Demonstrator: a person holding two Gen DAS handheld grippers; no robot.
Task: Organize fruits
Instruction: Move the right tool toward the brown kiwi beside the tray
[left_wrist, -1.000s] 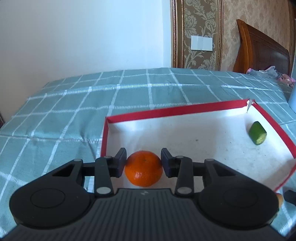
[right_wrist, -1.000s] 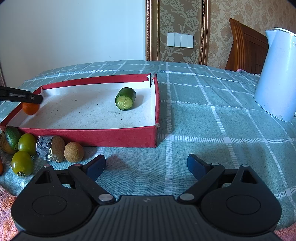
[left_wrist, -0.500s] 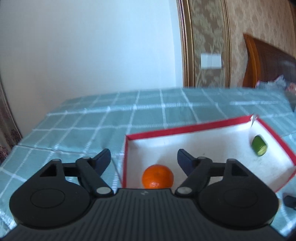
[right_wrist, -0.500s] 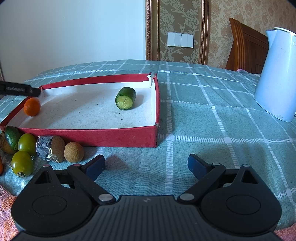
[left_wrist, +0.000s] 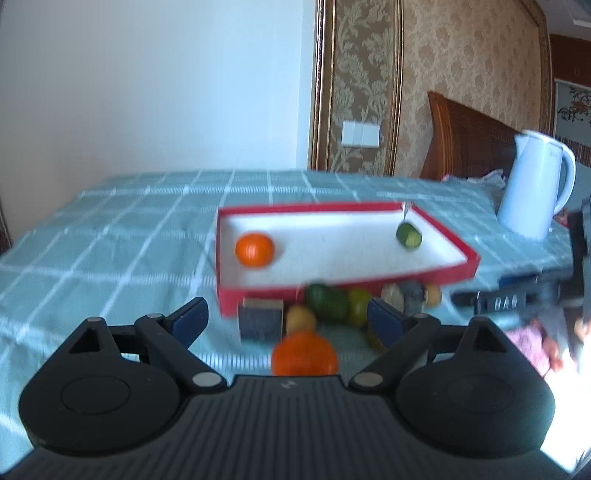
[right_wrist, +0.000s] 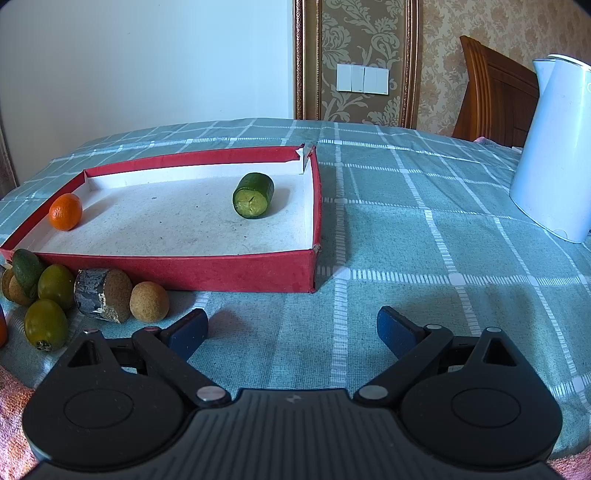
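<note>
A red box (right_wrist: 236, 271) with a white floor holds an orange (right_wrist: 65, 211) at its left end and a cut cucumber piece (right_wrist: 253, 195) near its far right corner. In the left wrist view the same orange (left_wrist: 255, 249) and cucumber piece (left_wrist: 409, 235) lie in the box (left_wrist: 469, 260). My left gripper (left_wrist: 286, 319) hangs well back from the box, its jaws opening with nothing gripped; a second orange (left_wrist: 304, 353) lies on the cloth below the gap. My right gripper (right_wrist: 291, 328) stands open and empty over bare cloth in front of the box.
Loose fruits lie before the box's near-left wall: a dark green fruit (right_wrist: 26, 266), green-yellow fruits (right_wrist: 55, 286), a bark-covered chunk (right_wrist: 101, 295) and a brown ball (right_wrist: 149, 301). A white kettle (right_wrist: 554, 147) stands at the right. A checked teal cloth (right_wrist: 424, 240) covers the table.
My left gripper let go of the orange in the box's left end, opened wide and pulled back out of the box toward the loose fruits. The right gripper has not moved.
</note>
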